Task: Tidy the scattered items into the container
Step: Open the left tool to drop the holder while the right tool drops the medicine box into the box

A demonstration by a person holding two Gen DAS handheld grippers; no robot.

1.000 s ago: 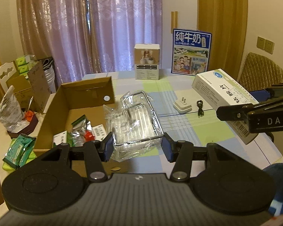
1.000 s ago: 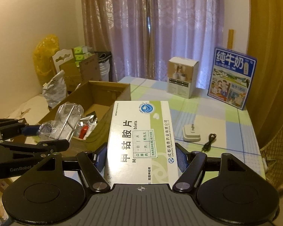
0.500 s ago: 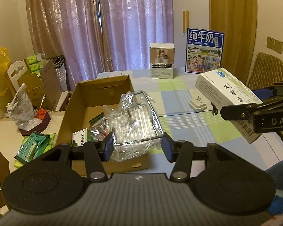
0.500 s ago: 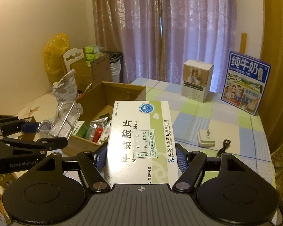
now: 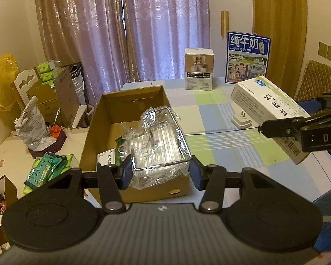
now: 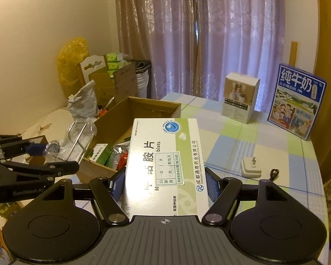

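Observation:
My left gripper (image 5: 161,172) is shut on a wire rack wrapped in clear plastic (image 5: 158,141) and holds it over the near end of the open cardboard box (image 5: 130,101). Inside the box lie a small green-and-white carton (image 5: 106,158) and foil packets. My right gripper (image 6: 164,184) is shut on a large white medicine box (image 6: 165,154), held in the air over the table, right of the cardboard box (image 6: 152,108). The left wrist view shows that medicine box (image 5: 267,108) at the right, with the right gripper's fingers (image 5: 280,128) on it.
On the checked tablecloth (image 5: 220,145) lie a white plug adapter (image 5: 241,119) and a black cable (image 6: 274,173). A small carton (image 5: 199,68) and a blue milk box (image 5: 247,59) stand at the table's far edge. Packets and bags clutter a side surface left of the box (image 5: 46,170).
Both grippers have shifted left toward the cardboard box with their loads. The wrapped rack now hangs over the box's near end instead of over the tablecloth beside it.

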